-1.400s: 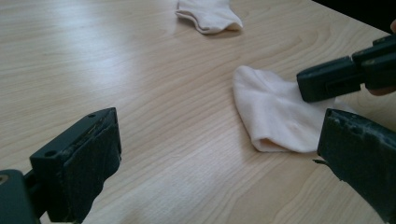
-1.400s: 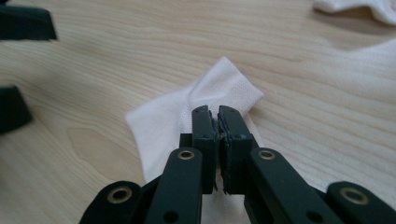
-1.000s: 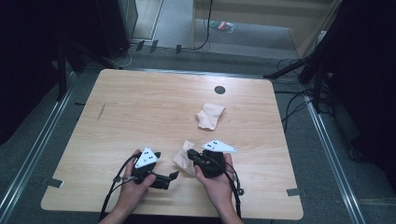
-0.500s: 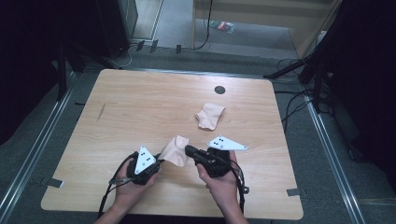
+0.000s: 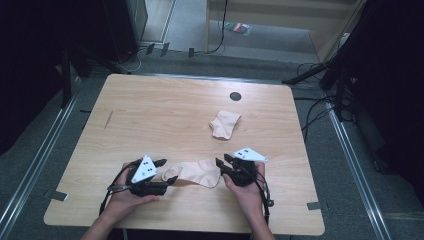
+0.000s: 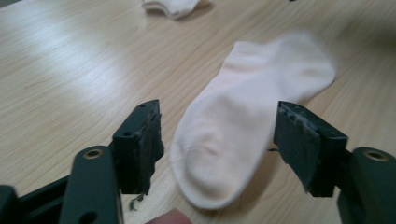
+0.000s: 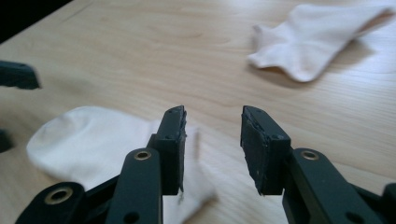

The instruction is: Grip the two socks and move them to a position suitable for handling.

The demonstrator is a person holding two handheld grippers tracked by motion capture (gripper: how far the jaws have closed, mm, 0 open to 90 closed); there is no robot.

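So both claws just let go, basically. A second back the pale cream ankle sock (image 5: 192,172) was bunched up and lifted between the two hands; now it's lying stretched out flat on the light wooden table (image 5: 165,110), near the front edge, running between the two grippers. Left to right: the left claw (image 5: 167,175) has just been opening, and in the left gripper view its black jaws stand wide on either side of the sock's toe end (image 6: 210,172) without the pads pressing on it, so open, nothing gripped. The sock's other end reaches over to the right claw (image 5: 222,165), which has also just been opening; in the right gripper view the jaws are parted with bare gap between them, and the cloth lies under and just left of the left jaw, not pinched. My read: the spread-it-flat bit looks done. The second, crumpled cream sock (image 5: 224,123) sits well apart further back, untouched, probably next.
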